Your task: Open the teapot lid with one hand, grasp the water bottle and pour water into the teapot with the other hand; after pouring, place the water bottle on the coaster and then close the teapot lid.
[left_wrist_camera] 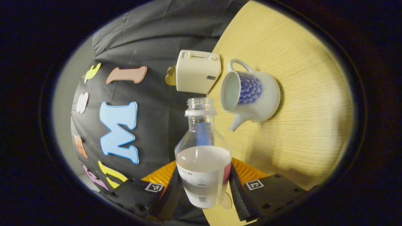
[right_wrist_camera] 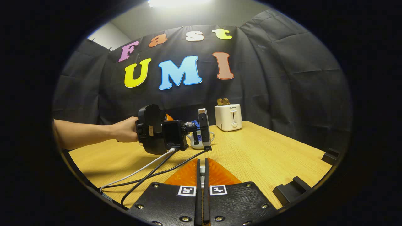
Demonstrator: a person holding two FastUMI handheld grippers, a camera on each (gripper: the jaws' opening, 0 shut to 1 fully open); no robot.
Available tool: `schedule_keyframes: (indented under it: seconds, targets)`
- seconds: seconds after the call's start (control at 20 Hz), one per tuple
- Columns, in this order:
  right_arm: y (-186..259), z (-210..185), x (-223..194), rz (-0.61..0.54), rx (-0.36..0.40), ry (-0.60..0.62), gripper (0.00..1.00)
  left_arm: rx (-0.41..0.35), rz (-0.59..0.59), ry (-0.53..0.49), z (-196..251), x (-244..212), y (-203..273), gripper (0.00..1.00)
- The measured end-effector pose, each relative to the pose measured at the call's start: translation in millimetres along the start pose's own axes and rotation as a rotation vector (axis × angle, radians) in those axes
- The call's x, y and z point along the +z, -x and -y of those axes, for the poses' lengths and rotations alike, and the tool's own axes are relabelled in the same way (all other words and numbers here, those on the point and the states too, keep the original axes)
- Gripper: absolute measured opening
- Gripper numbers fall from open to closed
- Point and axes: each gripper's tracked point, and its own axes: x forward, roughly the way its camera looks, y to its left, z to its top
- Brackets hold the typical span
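Water bottle (left_wrist_camera: pixel 202 150): uncapped, part full, clear plastic, likely slippery and yielding; clamped at its labelled body between left gripper (left_wrist_camera: pixel 203 191) fingers, tilted beside lidless teapot (left_wrist_camera: pixel 251 94). Right gripper (right_wrist_camera: pixel 202 188) fingers pressed together on something small, unidentifiable.

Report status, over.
Left gripper shut on open water bottle, tipped toward teapot. Teapot lid off. Right gripper nearly closed on something small, unclear.

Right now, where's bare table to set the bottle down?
Free: the wide tabletop right of the toaster and teapot, out to the black edge blocks. Crowded: around the teapot, where the left tongs hold the bottle and cables trail.
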Motion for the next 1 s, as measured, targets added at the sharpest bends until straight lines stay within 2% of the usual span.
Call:
schedule_keyframes:
  seconds: [0.45,1.0]
  targets:
    - [-1,7,-4,-0.015,0.002,-0.024,0.01,0.016,-0.037,-0.131,14,1,0,0.87]
    - [-3,13,-9,-0.035,-0.006,-0.028,0.01,-0.026,-0.043,-0.302,29,5,14,0.87]
